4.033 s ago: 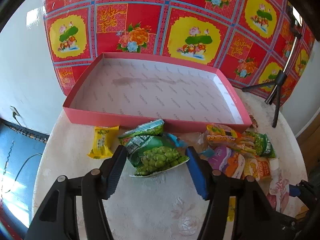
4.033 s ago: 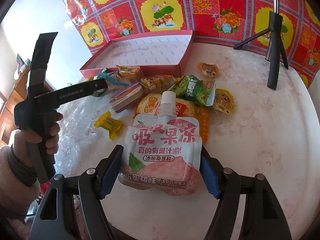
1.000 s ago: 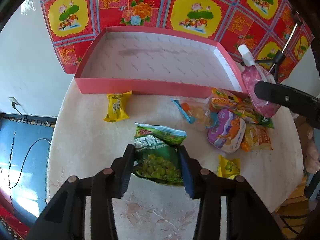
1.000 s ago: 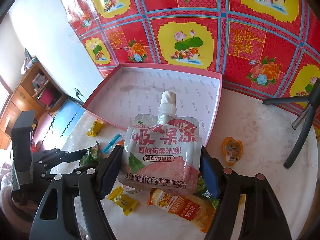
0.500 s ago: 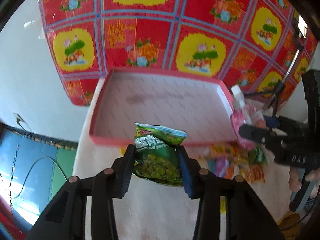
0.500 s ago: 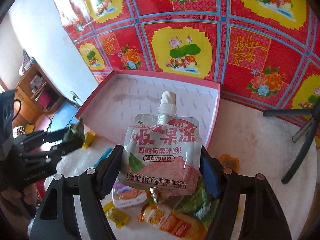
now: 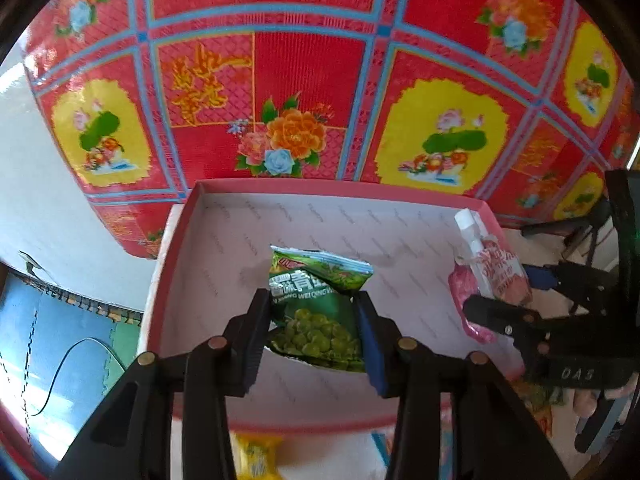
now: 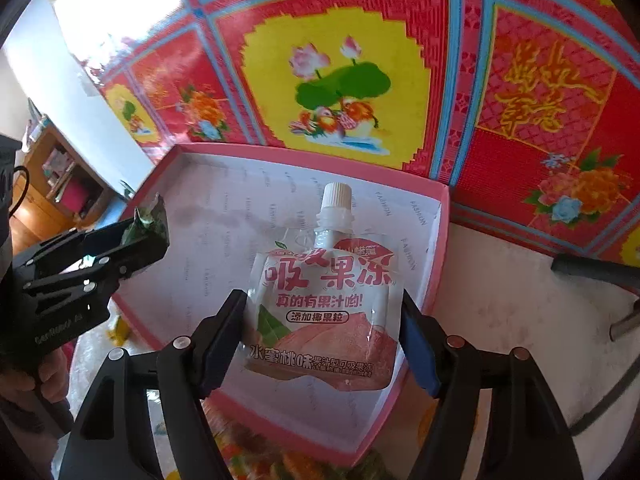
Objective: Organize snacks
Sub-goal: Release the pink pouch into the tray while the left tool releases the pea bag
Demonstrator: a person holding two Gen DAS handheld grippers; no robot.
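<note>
Your left gripper (image 7: pixel 312 322) is closed narrowly on a green pea snack bag (image 7: pixel 318 312), its black and blue pads pressing the crinkled foil sides. The glossy bag is printed with round green peas and a white band reading "WEI QING", with large Chinese characters above; its serrated top edge is bent over. You are holding it above the floor of the pink cardboard box (image 7: pixel 176 240), a shallow rectangular tray with low pink walls and a white lining printed with small repeated "FASHION" wording.

Your right gripper (image 8: pixel 322 334) stands much wider, clamped on the lower edges of a peach jelly pouch (image 8: pixel 324 300). This is a soft, partly clear plastic pouch with a white screw cap and spout pointing up, big pink Chinese lettering, a pink peach picture and a green leaf. It hangs over the right end of the same box, near the corner; from the left wrist view the pouch (image 7: pixel 492 276) shows side-on at the box's right wall.

Behind the box hangs a shiny red sheet (image 7: pixel 312 80) with embossed diamond texture, blue grid lines, yellow lotus panels and peonies. A yellow wrapped candy (image 7: pixel 256 456) lies on the white table (image 8: pixel 512 300) outside the near wall of the box.
</note>
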